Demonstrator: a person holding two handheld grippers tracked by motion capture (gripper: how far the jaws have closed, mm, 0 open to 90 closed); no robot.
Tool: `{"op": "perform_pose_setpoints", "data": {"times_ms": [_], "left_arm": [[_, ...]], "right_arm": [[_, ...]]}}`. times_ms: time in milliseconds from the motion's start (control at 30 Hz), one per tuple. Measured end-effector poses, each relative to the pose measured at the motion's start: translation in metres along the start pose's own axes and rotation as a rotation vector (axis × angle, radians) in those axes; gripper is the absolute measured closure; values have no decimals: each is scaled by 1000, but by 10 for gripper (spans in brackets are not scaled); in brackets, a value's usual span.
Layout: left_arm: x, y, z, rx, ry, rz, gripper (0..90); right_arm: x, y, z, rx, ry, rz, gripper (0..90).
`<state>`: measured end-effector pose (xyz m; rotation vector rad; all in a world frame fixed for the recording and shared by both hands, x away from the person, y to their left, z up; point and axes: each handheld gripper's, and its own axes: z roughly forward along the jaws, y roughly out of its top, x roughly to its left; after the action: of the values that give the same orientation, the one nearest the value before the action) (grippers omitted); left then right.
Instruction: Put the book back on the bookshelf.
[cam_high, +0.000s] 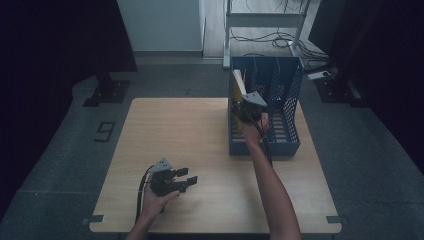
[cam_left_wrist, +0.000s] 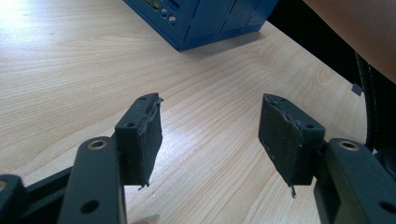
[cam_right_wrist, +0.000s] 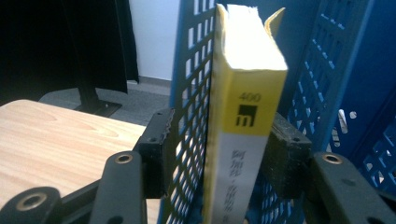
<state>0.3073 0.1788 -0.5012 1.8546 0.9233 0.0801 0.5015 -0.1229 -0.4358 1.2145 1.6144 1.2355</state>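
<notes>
A thick yellow-spined book (cam_right_wrist: 247, 84) stands upright in the left slot of a blue mesh file rack (cam_right_wrist: 191, 70). My right gripper (cam_right_wrist: 222, 133) straddles it, open. One jaw is outside the rack's left wall with a small gap, and the other lies against the book's far side. From above, the right gripper (cam_high: 242, 102) reaches into the rack (cam_high: 287, 100) at the book (cam_high: 239, 82). My left gripper (cam_high: 187, 179) rests low over the wooden table (cam_high: 190, 130) near its front edge. It (cam_left_wrist: 210, 135) is open with only bare wood between its pads.
The rack stands on the table's right rear part, and its other slots look unfilled. The person's right forearm (cam_high: 272, 185) crosses the table's right half. Dark floor surrounds the table, with a metal frame and cables (cam_high: 270, 30) behind it.
</notes>
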Motion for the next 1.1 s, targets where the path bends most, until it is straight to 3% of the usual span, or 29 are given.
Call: {"op": "perform_pose_setpoints", "data": {"times_ms": [267,767,1100], "left_arm": [[0,0,1,5,-1,3,393],[0,-1,1,14,8,6,391],[0,-1,1,14,12,9,391]], "right_arm": [[2,7,-13,-7,24,1,464],[2,0,-29,16,58,-9,442],[1,-8,-52,7,119,-21,451]]}}
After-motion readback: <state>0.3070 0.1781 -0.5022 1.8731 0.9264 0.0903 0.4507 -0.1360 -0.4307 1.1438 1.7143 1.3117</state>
